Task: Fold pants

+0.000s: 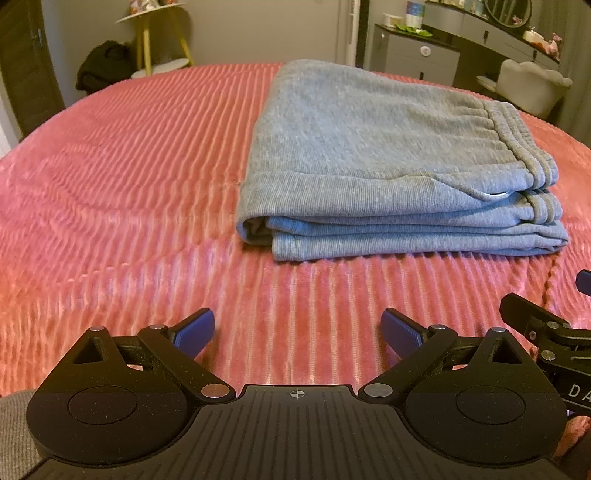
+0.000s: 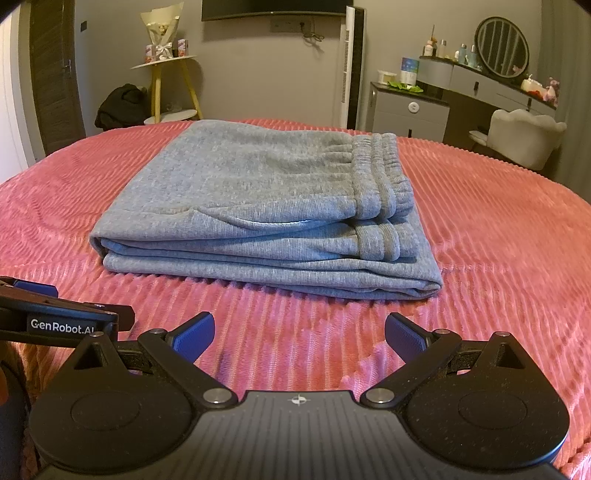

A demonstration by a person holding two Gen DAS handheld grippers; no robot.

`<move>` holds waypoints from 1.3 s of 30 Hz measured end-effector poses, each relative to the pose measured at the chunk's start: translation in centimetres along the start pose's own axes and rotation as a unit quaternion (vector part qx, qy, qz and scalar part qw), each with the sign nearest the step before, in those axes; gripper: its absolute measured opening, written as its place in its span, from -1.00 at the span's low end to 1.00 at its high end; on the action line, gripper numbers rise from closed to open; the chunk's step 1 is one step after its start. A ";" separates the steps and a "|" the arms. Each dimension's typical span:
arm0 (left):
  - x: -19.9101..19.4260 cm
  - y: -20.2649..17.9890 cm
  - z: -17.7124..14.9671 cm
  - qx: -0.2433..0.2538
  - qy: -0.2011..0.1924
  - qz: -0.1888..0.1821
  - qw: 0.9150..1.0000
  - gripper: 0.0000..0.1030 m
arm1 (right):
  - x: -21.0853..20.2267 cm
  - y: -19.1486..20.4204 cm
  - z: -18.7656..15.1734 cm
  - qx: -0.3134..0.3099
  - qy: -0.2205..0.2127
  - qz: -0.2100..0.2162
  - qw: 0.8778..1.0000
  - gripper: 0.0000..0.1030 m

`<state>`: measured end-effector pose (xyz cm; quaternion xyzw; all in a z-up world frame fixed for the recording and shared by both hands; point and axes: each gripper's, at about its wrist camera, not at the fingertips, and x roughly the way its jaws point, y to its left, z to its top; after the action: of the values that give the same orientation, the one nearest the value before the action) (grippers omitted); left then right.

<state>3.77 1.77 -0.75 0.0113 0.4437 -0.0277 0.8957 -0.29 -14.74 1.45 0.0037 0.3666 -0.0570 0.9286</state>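
"GenRobot.AI" in white on left gripper (image 2: 22, 291), letters "DA" on right gripper (image 1: 583, 291)

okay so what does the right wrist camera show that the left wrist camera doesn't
Only the right wrist view shows the wall screen, the bouquet and the left gripper's GenRobot.AI label. Only the left wrist view shows the right gripper from the side. Both show the folded grey pants on the pink bedspread, with open jaws in front.

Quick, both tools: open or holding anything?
Left tool: open, empty, short of the pants.
Right tool: open, empty.
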 end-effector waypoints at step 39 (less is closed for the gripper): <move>-0.2 -0.1 -0.2 0.001 -0.009 -0.003 1.000 0.94 | 0.0 0.0 0.0 -0.002 -0.002 0.000 1.000 0.92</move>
<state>3.50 1.64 -0.65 0.0108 0.4359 -0.0306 0.8994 -0.32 -14.71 1.48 0.0020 0.3653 -0.0564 0.9292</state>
